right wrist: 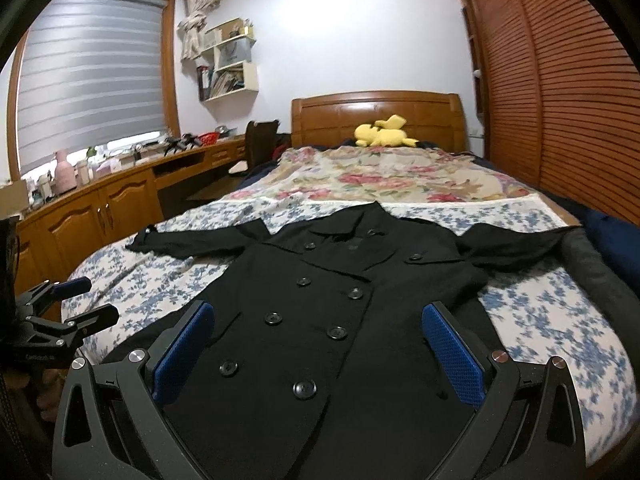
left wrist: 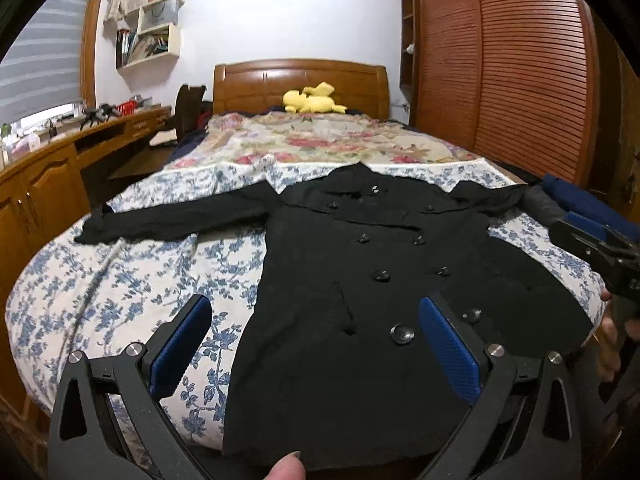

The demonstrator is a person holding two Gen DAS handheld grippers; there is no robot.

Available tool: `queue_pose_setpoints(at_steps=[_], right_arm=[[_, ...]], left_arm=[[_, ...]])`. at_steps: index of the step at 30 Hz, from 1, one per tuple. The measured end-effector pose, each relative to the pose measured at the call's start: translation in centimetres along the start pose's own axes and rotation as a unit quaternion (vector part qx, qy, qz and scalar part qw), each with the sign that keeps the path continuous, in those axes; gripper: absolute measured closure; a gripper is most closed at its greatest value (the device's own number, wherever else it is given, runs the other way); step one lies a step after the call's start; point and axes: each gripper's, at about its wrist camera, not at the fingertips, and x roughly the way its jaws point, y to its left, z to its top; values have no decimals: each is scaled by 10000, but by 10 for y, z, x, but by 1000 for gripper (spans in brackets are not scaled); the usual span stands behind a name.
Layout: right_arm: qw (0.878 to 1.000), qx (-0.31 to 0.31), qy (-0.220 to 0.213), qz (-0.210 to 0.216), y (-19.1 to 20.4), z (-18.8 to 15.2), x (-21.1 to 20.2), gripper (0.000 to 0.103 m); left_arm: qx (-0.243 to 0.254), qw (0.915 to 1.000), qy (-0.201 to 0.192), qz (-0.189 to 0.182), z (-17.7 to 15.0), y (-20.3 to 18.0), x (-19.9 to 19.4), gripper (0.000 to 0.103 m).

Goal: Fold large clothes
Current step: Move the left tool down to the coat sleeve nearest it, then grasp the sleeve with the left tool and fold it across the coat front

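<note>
At the left a wooden table (right wrist: 120,196) runs along the wall under the window, and the left tool (left wrist: 316,344) hangs with its blue pads spread wide and nothing between them, over the lower left hem of the black coat (left wrist: 360,280). The coat lies face up and buttoned on the bed (left wrist: 120,280), sleeves stretched out to both sides, collar toward the headboard where a yellow plush toy (right wrist: 382,132) sits. The right tool (right wrist: 318,348) is likewise wide open and empty above the coat's lower front.

Even, soft indoor light with a pale glow on the back wall (right wrist: 340,36), strong fisheye bending and black corners, slight motion blur throughout.
</note>
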Motion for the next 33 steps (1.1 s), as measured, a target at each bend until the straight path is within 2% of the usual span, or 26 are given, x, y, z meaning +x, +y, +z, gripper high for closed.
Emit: queue_pose_setpoints(at_steps=[10,11,13,15,19,26,28,31,33], right_arm=[[9982,-277,183,500,5,22,78,0],[9978,-310,208,552,5,25,88,0],[9971,-341,271,618,3,29,107,0],[9963,-342,365,706,-3,31,120,0],[9953,-420,405,771,-11,22,133,0],[9903,-513,906,918,-27,9,146,0],[9900,-521,1012,831,-30,10,145,0],[9895,-510,1034,875,-32,16,142,0],[9896,-486,1020,886,-32,17,139,0]], left_arm=[[-285,9982,420,317,-2,58,63,0],[-356,9976,483,341,-1,66,70,1],[-412,9961,640,456,1,80,84,10],[-518,9947,744,484,2,94,96,11],[-652,9916,934,617,4,122,115,21],[-860,9858,1145,877,22,175,149,31],[-1035,9837,1178,880,30,192,162,38],[-1290,9814,1178,790,45,213,179,41],[-1376,9800,1143,868,57,224,189,41]])
